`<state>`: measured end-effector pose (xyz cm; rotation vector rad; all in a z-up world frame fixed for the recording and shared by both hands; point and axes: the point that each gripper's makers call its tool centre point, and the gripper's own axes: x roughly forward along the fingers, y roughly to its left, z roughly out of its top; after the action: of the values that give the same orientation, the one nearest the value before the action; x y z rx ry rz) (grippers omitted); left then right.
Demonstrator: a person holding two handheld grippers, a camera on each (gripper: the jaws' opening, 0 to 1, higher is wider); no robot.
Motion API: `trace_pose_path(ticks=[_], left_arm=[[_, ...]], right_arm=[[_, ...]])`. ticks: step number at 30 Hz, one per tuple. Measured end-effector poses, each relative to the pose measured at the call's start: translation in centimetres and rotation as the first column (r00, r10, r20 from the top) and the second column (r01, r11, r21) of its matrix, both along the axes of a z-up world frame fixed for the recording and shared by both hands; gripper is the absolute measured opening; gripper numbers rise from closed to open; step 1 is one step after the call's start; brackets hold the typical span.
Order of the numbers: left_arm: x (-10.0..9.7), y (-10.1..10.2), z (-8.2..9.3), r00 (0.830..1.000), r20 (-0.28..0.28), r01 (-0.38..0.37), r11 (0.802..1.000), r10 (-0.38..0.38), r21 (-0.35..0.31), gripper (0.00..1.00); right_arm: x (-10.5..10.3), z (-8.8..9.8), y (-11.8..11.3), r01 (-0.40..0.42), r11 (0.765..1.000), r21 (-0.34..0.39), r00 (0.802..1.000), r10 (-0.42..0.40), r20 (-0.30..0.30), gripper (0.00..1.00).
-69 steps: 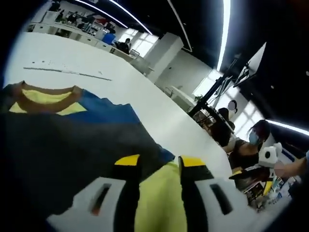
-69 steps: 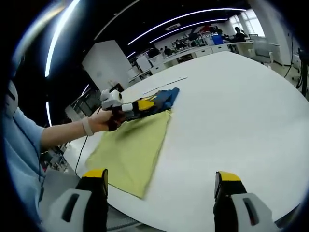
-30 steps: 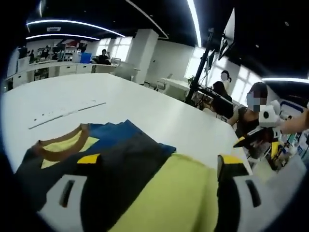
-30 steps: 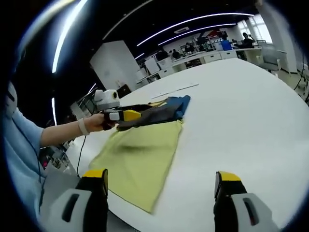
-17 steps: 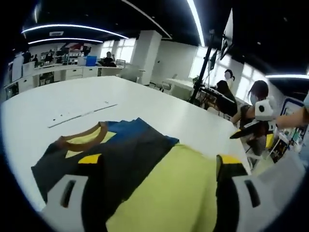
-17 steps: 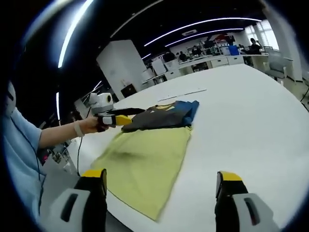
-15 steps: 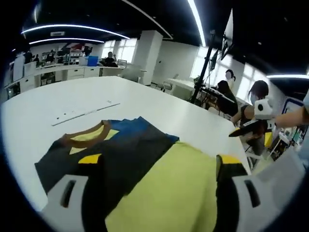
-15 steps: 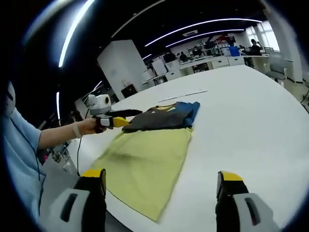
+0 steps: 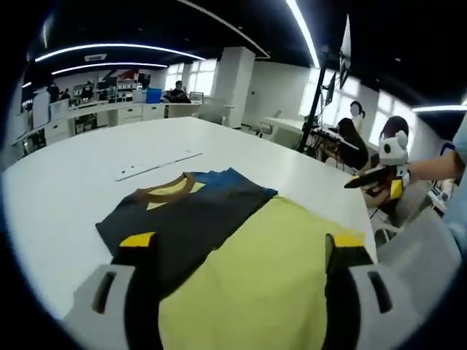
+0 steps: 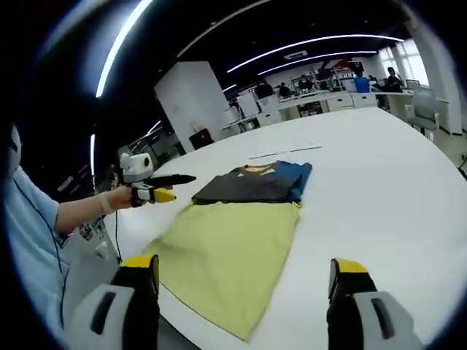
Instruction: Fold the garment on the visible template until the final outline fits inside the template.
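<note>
A folded dark garment (image 9: 191,213) with a brown collar and a blue panel lies flat on the white table, across the far end of the yellow-green template cloth (image 9: 271,271). My left gripper (image 9: 242,242) hangs open just short of it, nothing between its jaws. In the right gripper view the garment (image 10: 255,186) sits beyond the template (image 10: 228,246), and the left gripper (image 10: 179,187), held in a hand, hovers open to its left. My right gripper (image 10: 244,266) is open near the table's front edge, well back from the cloth, and is the right gripper (image 9: 367,182) at the right of the left gripper view.
A thin white strip (image 9: 157,164) lies on the table beyond the garment, also the white strip (image 10: 286,152). The round white table (image 10: 379,182) spreads wide to the right. People sit at desks past the table's edge (image 9: 343,142). A person's sleeve (image 10: 29,240) is at the left.
The left gripper's jaws went from narrow at the garment's edge to wide open, and it has drawn back from the garment. The garment now lies flat and folded. The right gripper stayed open.
</note>
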<state>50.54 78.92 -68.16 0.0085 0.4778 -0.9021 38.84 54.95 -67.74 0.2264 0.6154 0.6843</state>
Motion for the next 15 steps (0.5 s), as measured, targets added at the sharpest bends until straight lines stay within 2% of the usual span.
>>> trace_pose_path(ticks=[15], left_arm=[[-3.5,5.4,-0.1,0.998,-0.018,-0.062,0.998,0.062,0.025,0.89]], right_arm=[[-0.2,0.3,1.2,-0.031,0.999,0.005,0.999,0.031,0.019,0.98]])
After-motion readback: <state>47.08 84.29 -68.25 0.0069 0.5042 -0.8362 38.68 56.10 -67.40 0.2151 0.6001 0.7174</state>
